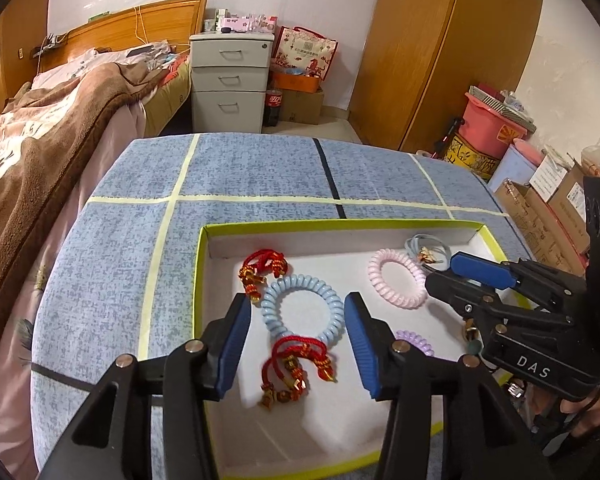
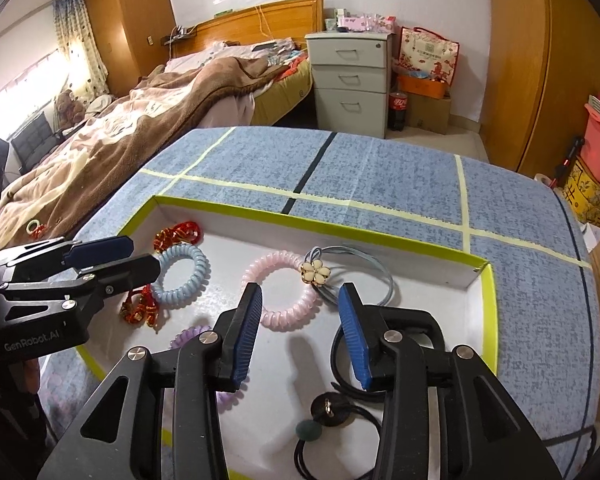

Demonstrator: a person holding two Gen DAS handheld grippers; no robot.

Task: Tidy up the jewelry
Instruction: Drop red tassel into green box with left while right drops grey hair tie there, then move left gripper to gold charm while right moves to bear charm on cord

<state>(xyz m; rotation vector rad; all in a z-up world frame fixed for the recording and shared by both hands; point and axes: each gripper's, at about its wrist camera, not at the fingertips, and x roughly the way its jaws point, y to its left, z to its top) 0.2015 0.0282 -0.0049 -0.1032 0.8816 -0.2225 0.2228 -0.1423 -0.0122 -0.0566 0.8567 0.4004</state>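
A shallow box (image 1: 199, 280) with a white floor and a yellow-green rim sits on a blue cloth table (image 1: 140, 208) marked with strips of pale tape. At the far left inside the box lies a red cord bracelet (image 1: 260, 270) with small gold charms. Just beside it is a light blue coil hair tie (image 1: 302, 306), and the two look like they touch. In front of the blue coil lies another red cord bracelet (image 1: 298, 364) with gold charms. The left gripper (image 1: 300, 344) hangs over this spot with its two blue pads spread wide apart, one on each side of the blue coil and the near red bracelet. The pads do not press on anything. Next to the right comes a pink coil hair tie (image 2: 282, 288), lying flat on the white floor. A small purple coil hair tie (image 2: 188, 336) lies near it, partly hidden behind the right gripper's finger. Right of the pink coil is a thin blue-grey hair band (image 2: 380, 272) with a cream flower (image 2: 315, 271) on it, and the flower touches the pink coil. The right gripper (image 2: 300, 336) hangs over the box here, and its blue pads are spread wide too, with nothing pinched between them. Under it lie black hair ties (image 2: 340, 412), one with a dark green bead (image 2: 308, 431). A brown blanket (image 2: 140, 120) covers the bed behind the table.
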